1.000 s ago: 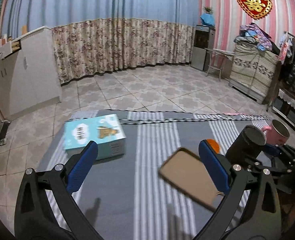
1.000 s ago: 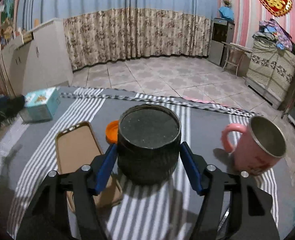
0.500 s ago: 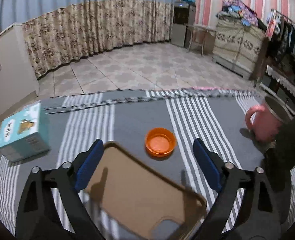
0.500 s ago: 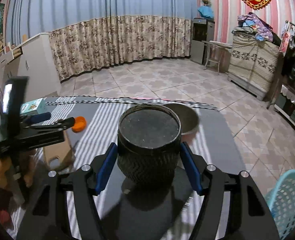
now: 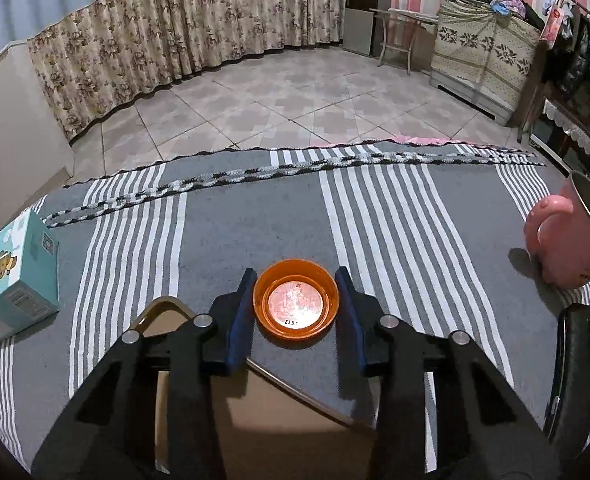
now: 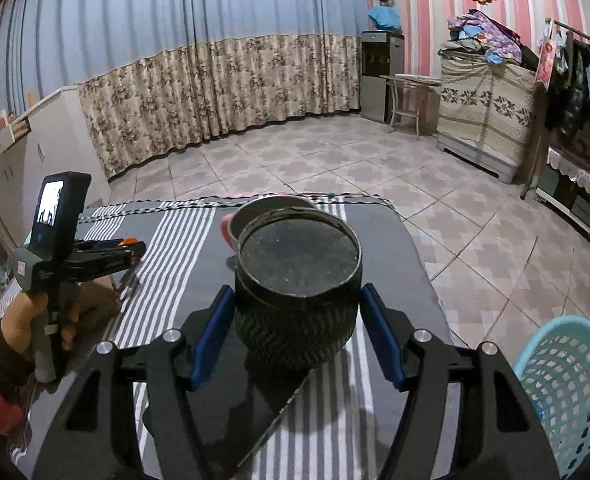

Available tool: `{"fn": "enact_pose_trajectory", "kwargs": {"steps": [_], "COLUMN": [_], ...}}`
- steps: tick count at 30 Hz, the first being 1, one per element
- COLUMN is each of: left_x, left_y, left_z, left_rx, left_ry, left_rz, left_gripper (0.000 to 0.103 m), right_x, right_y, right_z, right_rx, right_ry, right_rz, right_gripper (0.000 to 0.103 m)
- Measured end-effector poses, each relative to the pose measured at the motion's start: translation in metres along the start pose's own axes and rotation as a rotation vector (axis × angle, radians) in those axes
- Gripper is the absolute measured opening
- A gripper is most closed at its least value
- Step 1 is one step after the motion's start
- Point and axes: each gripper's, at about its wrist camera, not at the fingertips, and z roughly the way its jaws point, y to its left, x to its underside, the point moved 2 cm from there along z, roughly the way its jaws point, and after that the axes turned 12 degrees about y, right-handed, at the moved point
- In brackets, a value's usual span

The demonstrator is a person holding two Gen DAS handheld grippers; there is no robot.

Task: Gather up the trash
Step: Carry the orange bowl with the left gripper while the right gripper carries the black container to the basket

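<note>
An orange plastic lid (image 5: 296,304) lies open side up on the striped tablecloth. My left gripper (image 5: 295,298) straddles it, its jaws closing, and both blue pads (image 5: 241,312) touch the lid's rim. In the right wrist view the left gripper (image 6: 133,249) shows at the far left, held by a person's hand (image 6: 19,328). My right gripper (image 6: 297,320) is shut on a black ribbed round container (image 6: 299,280), held above the table's right end. A light blue mesh basket (image 6: 567,392) stands on the floor at the lower right.
A brown tray (image 5: 263,420) lies under the left gripper's arms. A pink mug (image 5: 567,240) stands at the table's right, a teal carton (image 5: 11,276) at its left edge. Tiled floor, floral curtains and furniture lie beyond the table.
The left gripper moved forward and down over the brown tray to the orange lid, and its jaws narrowed around it. The right gripper swung right with the black container; the basket came into view.
</note>
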Motion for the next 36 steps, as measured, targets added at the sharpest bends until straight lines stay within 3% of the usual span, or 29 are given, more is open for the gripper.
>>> {"fn": "enact_pose_trajectory", "kwargs": {"steps": [6, 19, 28, 36], "left_x": [0.01, 0.064, 0.102, 0.128], "left_y": [-0.003, -0.047, -0.123, -0.216], "left_z": [-0.031, -0.165, -0.222, -0.228], "left_rx": [-0.005, -0.011, 0.093, 0.214], "left_ry": [-0.064, -0.277, -0.356, -0.351], "left_rz": [-0.014, 0.051, 0.137, 0.25], "left_gripper": [0.039, 0.039, 0.039, 0.039], "right_x": [0.007, 0.04, 0.086, 0.125], "right_y": [-0.011, -0.036, -0.095, -0.166], "right_z": [-0.007, -0.061, -0.132, -0.171], "right_rx": [0.008, 0.032, 0.128, 0.234], "right_ry": [-0.012, -0.054, -0.096, -0.101], "right_rz": [0.027, 0.092, 0.196, 0.298], "right_gripper": [0.064, 0.064, 0.064, 0.064]}}
